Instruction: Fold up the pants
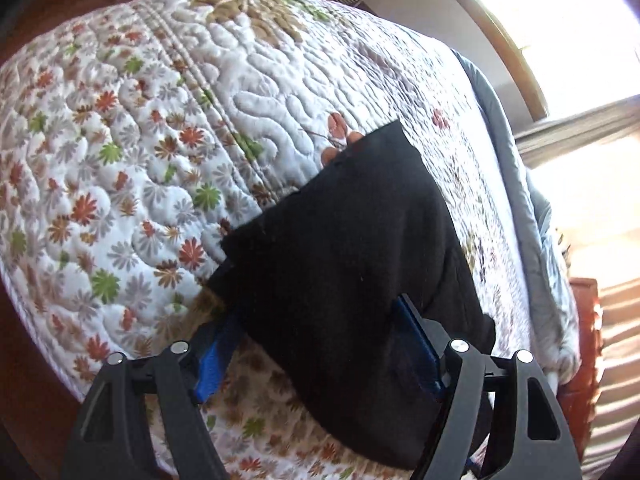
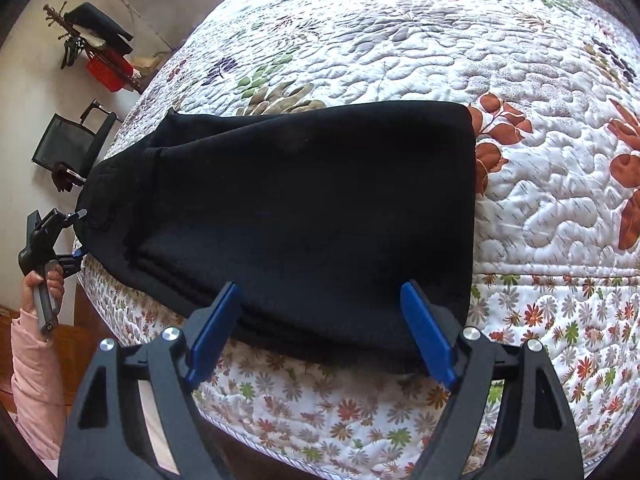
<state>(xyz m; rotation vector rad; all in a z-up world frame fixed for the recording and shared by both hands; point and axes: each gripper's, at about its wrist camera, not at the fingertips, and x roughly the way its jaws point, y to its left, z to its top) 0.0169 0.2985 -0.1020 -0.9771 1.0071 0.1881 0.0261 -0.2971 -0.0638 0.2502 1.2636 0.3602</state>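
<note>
Black pants [image 2: 304, 208] lie folded lengthwise along the near edge of a bed with a floral quilt [image 2: 540, 184]. In the right wrist view my right gripper [image 2: 320, 324] is open, its blue fingers [image 2: 212, 332] standing apart on either side of the pants' near edge. The left gripper [image 2: 78, 236] shows at far left at the pants' other end, held by a hand in a pink sleeve. In the left wrist view the left gripper [image 1: 320, 336] is open, with the pants [image 1: 352, 264] lying between and over its blue fingers [image 1: 214, 364].
The quilt [image 1: 140, 160] covers the whole bed. A window [image 1: 560, 20] and a grey blanket edge [image 1: 516, 168] are at right in the left wrist view. A black mesh chair [image 2: 68, 140] and a red crate [image 2: 106, 68] stand on the floor beyond the bed.
</note>
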